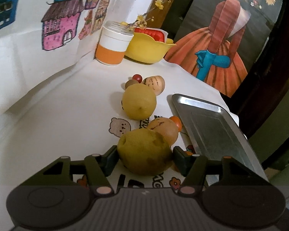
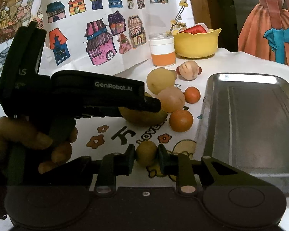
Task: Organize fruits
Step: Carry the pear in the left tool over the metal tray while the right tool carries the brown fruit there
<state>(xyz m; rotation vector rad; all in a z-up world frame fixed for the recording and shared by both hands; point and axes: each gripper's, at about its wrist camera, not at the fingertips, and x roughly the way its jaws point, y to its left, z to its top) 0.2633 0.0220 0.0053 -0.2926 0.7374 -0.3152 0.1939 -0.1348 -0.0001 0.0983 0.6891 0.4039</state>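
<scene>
Left gripper (image 1: pixel 145 156) fingers clamp a blotchy pear (image 1: pixel 144 152); right gripper (image 2: pixel 146 154) fingers pinch a small yellow-green fruit (image 2: pixel 146 153), both low over the bench (image 1: pixel 57 119). Steel tray (image 2: pixel 250 119) waits at two o'clock; crowded fruits could roll if nudged.

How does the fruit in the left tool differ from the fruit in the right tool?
The pear in the left tool is large and brown-blotched; the small fruit in the right tool is smaller, rounder and plainer. Both are yellow-green, between the fingers, over the cloth.
</scene>
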